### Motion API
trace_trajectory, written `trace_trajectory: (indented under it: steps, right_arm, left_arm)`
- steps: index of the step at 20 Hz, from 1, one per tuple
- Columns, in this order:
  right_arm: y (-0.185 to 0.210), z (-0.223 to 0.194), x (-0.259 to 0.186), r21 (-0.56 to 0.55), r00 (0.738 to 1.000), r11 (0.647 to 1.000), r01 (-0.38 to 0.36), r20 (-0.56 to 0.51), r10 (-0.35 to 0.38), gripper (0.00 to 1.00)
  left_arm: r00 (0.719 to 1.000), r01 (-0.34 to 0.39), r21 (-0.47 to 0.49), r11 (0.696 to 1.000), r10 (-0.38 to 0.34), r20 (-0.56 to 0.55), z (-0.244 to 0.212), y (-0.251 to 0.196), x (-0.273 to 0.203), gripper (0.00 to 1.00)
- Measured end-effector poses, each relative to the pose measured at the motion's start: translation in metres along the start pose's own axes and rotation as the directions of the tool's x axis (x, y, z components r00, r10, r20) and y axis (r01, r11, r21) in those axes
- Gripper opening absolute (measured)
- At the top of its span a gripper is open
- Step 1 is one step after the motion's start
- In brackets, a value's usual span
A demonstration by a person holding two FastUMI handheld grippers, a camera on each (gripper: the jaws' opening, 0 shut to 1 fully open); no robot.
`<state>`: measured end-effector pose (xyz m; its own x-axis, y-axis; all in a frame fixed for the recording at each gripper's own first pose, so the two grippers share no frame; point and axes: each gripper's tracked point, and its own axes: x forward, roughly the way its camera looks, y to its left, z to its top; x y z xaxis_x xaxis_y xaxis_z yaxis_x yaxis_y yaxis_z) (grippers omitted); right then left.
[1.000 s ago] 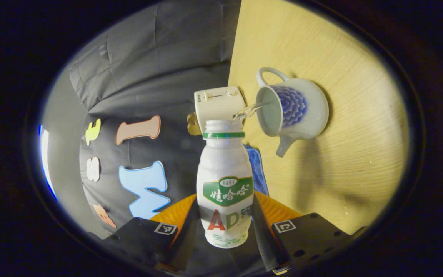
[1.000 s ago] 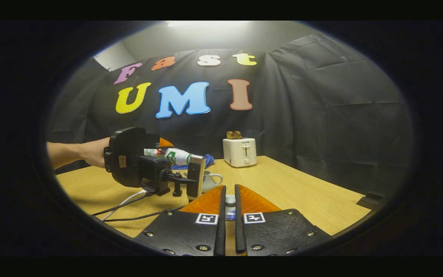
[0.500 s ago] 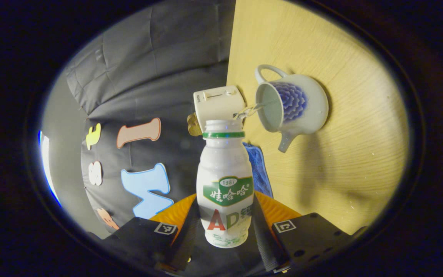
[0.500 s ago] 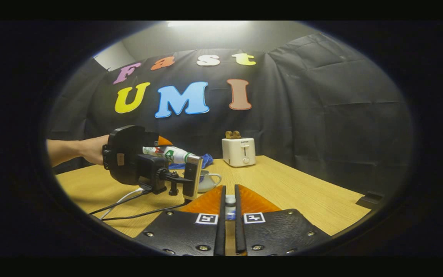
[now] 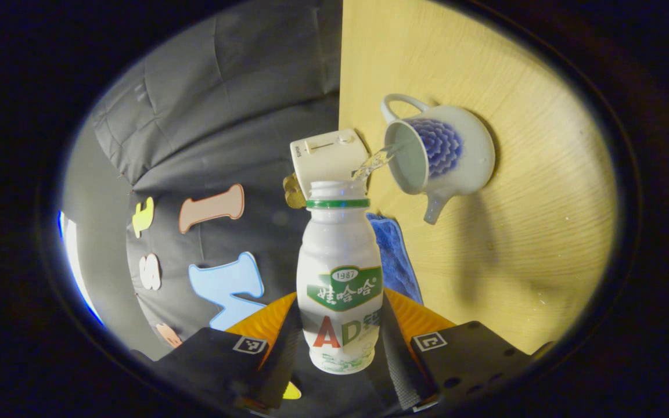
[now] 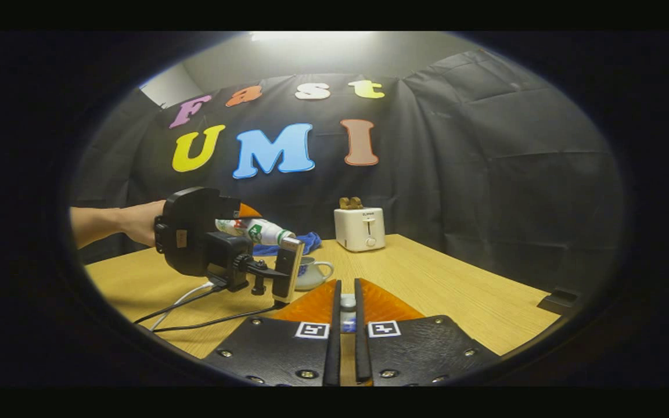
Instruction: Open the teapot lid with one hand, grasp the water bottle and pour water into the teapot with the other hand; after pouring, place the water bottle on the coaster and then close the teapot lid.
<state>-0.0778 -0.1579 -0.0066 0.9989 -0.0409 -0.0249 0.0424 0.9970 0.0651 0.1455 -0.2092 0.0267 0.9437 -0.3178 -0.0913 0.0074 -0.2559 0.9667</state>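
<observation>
My left gripper (image 5: pixel 339 301) is shut on a white water bottle (image 5: pixel 339 273) with a green label and no cap, tipped on its side. A thin stream of water (image 5: pixel 372 165) runs from its mouth into the open top of a white teapot (image 5: pixel 442 154) with a blue flower pattern, which stands on the wooden table (image 5: pixel 514 244). In the right gripper view, the left gripper (image 6: pixel 240 220) holds the bottle (image 6: pixel 256 231) over the teapot (image 6: pixel 311 273). My right gripper (image 6: pixel 346 290) is shut on the small teapot lid (image 6: pixel 346 307), held off to the side of the teapot.
A blue cloth mat (image 5: pixel 392 255) lies on the table beside the teapot, toward the back wall. A white toaster (image 6: pixel 360 228) with toast stands at the table's back edge. Cables (image 6: pixel 195 302) trail from the left gripper across the table. A small black block (image 6: pixel 558 302) sits at the right edge.
The left gripper has risen slightly and turned a little further, so the teapot and toaster drift in its view. Water keeps pouring. The right gripper holds still with the lid.
</observation>
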Motion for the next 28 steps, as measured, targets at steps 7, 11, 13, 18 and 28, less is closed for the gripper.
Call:
trace_trajectory:
  steps: [7, 11, 13, 18, 28]
  right_arm:
    - [0.000, 0.002, -0.001, 0.005, 1.000, 1.000, 0.000, 0.003, 0.000, 0.10]
    - [0.000, 0.003, 0.000, 0.004, 1.000, 1.000, 0.000, 0.005, 0.000, 0.18]
    - [-0.001, 0.002, -0.001, 0.007, 1.000, 1.000, 0.001, 0.004, -0.001, 0.27]
    - [-0.002, 0.002, -0.002, 0.010, 1.000, 1.000, 0.002, 0.002, -0.002, 0.27]
    - [0.002, 0.005, -0.002, 0.003, 1.000, 1.000, -0.019, 0.011, 0.019, 0.10]
  left_arm:
    - [1.000, -0.006, 0.033, 0.999, 0.006, 0.001, -0.001, 0.004, 0.000, 0.77]
    - [1.000, -0.003, 0.050, 0.999, 0.002, 0.004, -0.001, 0.006, 0.000, 0.77]
    - [1.000, -0.001, 0.064, 0.998, 0.001, 0.003, -0.001, 0.006, 0.000, 0.77]
    - [1.000, -0.005, 0.101, 0.995, 0.005, 0.000, 0.000, 0.010, -0.001, 0.77]
    - [1.000, -0.001, 0.164, 0.986, -0.001, 0.010, 0.005, 0.012, -0.002, 0.75]
